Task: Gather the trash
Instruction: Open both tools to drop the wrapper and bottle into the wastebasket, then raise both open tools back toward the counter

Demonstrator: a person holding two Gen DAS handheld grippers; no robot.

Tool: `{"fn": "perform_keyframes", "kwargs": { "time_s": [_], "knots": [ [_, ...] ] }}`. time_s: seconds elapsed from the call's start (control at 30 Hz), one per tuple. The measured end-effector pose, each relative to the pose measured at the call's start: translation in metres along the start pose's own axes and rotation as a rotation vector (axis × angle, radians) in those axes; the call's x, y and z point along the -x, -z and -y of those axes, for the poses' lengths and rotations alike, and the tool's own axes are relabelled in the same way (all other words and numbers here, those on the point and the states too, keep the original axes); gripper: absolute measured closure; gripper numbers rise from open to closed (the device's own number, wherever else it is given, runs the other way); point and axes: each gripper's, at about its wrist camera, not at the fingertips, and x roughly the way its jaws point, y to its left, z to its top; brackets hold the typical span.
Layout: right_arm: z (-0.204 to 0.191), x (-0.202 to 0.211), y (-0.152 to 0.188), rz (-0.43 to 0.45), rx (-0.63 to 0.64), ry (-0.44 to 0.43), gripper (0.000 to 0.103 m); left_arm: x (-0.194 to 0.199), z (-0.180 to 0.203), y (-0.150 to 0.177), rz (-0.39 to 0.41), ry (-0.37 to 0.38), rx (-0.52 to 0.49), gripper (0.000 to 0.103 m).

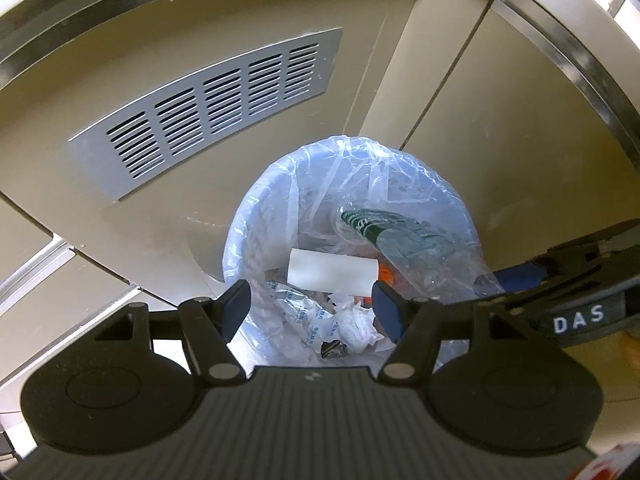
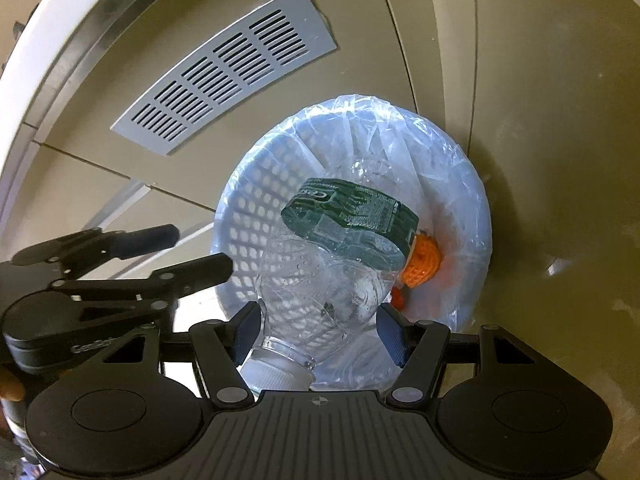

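Note:
A pale blue perforated bin (image 1: 240,216) with a clear liner stands on the floor against a beige cabinet. My left gripper (image 1: 310,296) hangs open over it. A blurred white cylinder (image 1: 332,276) lies just past its fingertips, over the trash, touching neither pad. Crumpled tissue (image 1: 360,328) and wrappers (image 1: 304,316) lie in the bin. My right gripper (image 2: 320,332) is shut on a clear plastic bottle (image 2: 348,216) with a green label, cap toward the camera, held over the bin (image 2: 480,200). An orange net (image 2: 424,260) shows behind it.
A grey vent grille (image 1: 208,108) sits in the beige cabinet front behind the bin. A metal rail (image 1: 580,64) runs along the top right. The left gripper (image 2: 202,248) is close on the left of the right wrist view, with part of a hand (image 2: 8,392) below it.

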Motion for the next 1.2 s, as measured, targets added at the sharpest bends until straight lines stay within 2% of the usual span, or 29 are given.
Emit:
{"fn": "perform_keyframes", "kwargs": {
  "time_s": [0.17, 0.23, 0.27, 0.3, 0.7, 1.2],
  "knots": [
    [-0.001, -0.008, -0.004, 0.020, 0.042, 0.033, 0.039, 0.003, -0.005, 0.003, 0.004, -0.014, 0.022, 0.039],
    [-0.002, -0.011, -0.005, 0.047, 0.054, 0.054, 0.033, 0.005, -0.005, 0.005, 0.006, -0.015, 0.026, 0.039],
    [-0.002, -0.012, -0.004, 0.066, 0.061, 0.064, 0.024, 0.005, -0.005, 0.005, 0.006, -0.016, 0.027, 0.039],
    [-0.002, -0.012, -0.004, 0.079, 0.070, 0.070, 0.022, 0.005, -0.005, 0.006, 0.006, -0.016, 0.029, 0.039],
    [-0.008, -0.002, 0.003, 0.098, 0.108, 0.122, 0.022, 0.014, -0.001, 0.010, 0.016, -0.016, 0.051, 0.039],
    [-0.020, 0.026, 0.011, 0.119, 0.112, 0.101, 0.022, 0.049, 0.005, 0.004, 0.066, -0.041, 0.075, 0.039]
  ]
}}
